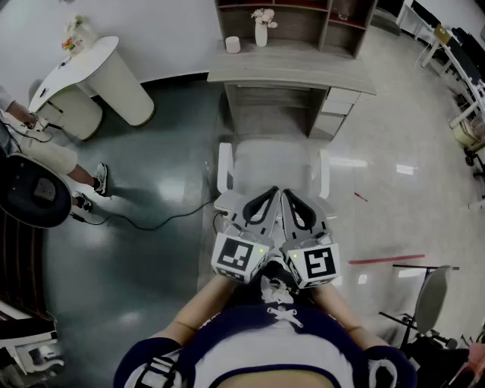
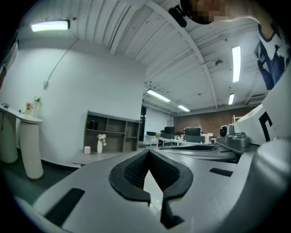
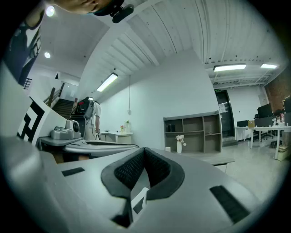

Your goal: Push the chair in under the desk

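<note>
Left gripper (image 1: 270, 194) and right gripper (image 1: 289, 195), both closed empty, hover over chair (image 1: 273, 163) before desk (image 1: 292, 72) on glossy floor (image 1: 151, 182).

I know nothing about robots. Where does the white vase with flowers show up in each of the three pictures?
Head view: vase at top centre.
Left gripper view: vase left of centre, small.
Right gripper view: vase right of centre, small.
Shared landmark: the shelf unit just behind the vase.

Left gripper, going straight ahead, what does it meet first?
Likely the right end of the shelf unit on the desk: the left gripper points level, above the chair. It might slip past beside it.
</note>
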`<state>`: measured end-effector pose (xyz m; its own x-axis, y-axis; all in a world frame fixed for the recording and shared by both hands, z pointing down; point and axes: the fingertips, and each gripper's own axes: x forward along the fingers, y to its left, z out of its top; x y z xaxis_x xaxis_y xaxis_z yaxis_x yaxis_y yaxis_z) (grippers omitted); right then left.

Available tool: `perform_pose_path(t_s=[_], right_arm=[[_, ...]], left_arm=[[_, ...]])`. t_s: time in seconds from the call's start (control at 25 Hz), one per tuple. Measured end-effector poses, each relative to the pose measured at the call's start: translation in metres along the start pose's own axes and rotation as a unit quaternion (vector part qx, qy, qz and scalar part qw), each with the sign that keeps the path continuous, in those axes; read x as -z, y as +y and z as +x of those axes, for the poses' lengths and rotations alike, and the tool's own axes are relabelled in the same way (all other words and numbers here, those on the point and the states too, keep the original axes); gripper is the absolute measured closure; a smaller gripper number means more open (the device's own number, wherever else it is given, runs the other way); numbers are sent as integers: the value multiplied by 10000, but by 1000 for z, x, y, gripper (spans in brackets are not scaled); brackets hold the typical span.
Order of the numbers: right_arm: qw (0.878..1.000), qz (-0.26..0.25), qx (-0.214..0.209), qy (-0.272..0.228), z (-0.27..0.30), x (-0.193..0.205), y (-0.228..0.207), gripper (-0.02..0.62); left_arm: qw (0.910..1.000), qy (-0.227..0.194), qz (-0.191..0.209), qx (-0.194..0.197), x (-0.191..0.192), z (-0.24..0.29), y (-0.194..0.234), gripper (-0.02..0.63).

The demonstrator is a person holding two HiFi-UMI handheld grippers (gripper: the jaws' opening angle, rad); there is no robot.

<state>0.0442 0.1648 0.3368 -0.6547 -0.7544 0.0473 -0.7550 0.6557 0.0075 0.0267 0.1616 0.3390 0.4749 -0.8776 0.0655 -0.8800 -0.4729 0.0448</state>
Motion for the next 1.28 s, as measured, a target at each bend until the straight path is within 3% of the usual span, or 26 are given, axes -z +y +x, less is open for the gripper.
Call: perform_pose_path(t_s=[0.2, 0.36, 0.52, 0.72, 0.92, 1.28], right_arm=[[10000, 1, -46, 47, -3, 4, -5, 586], [9995, 13, -252, -190, -7, 0, -4, 584], [9984, -237, -500, -129, -6, 7, 1, 584], [9946, -732, -664, 325, -6, 32, 5, 583], [9917, -557, -814, 829, -9, 62, 8, 583], [9791, -843, -1007, 1553, -11, 102, 12, 553]], left_arm=[[9999, -56, 85, 32, 2, 4, -4, 600], [9998, -80, 190, 51, 4, 6, -6, 600], [9996, 215, 173, -10, 15, 6, -2, 600], [9981, 550, 280, -24, 31, 6, 0, 600], [9958, 882, 230, -17, 53, 1, 2, 600], [9866, 1560, 454, 152, 96, -7, 1, 600]])
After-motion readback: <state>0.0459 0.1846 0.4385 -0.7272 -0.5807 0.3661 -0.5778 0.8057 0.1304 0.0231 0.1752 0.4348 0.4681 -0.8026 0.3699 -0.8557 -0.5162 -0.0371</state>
